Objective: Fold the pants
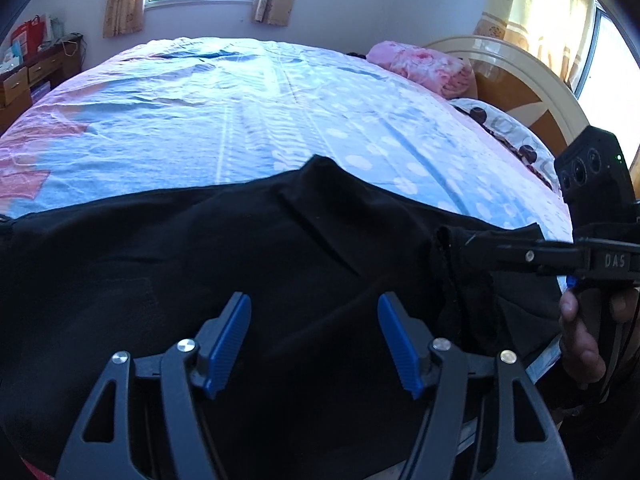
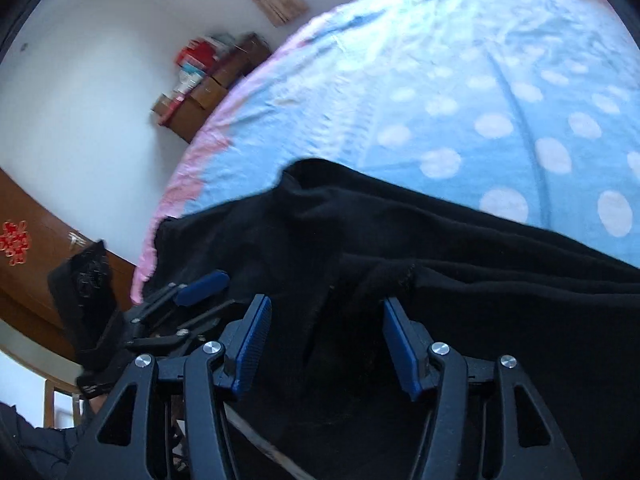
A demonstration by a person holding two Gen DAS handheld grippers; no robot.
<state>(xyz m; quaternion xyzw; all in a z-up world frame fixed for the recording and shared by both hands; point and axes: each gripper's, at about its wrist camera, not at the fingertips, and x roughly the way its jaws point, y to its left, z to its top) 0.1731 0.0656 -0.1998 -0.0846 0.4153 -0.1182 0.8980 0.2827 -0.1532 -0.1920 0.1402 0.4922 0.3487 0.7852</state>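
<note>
**Colours and patterns on the bed**

Pants [image 1: 240, 264]: plain black, no print, same in the right wrist view [image 2: 460, 304].
Bedsheet [image 1: 248, 120]: light blue with white dots and pale stripes; pink border, with orange-red patches at the left edge.
Pillow [image 1: 424, 66]: pink floral.
Second pillow [image 1: 508, 132]: white with dark brown circles.
Headboard [image 1: 520, 80]: cream rim, orange-brown panel.
Curtains [image 1: 122, 0]: tan-yellow, faint pattern.
Left gripper [image 1: 314, 340]: black frame, ribbed blue pads, silver bolts.
Right gripper [image 2: 326, 344]: the same colours.
Wall [image 2: 100, 80]: white.
</note>
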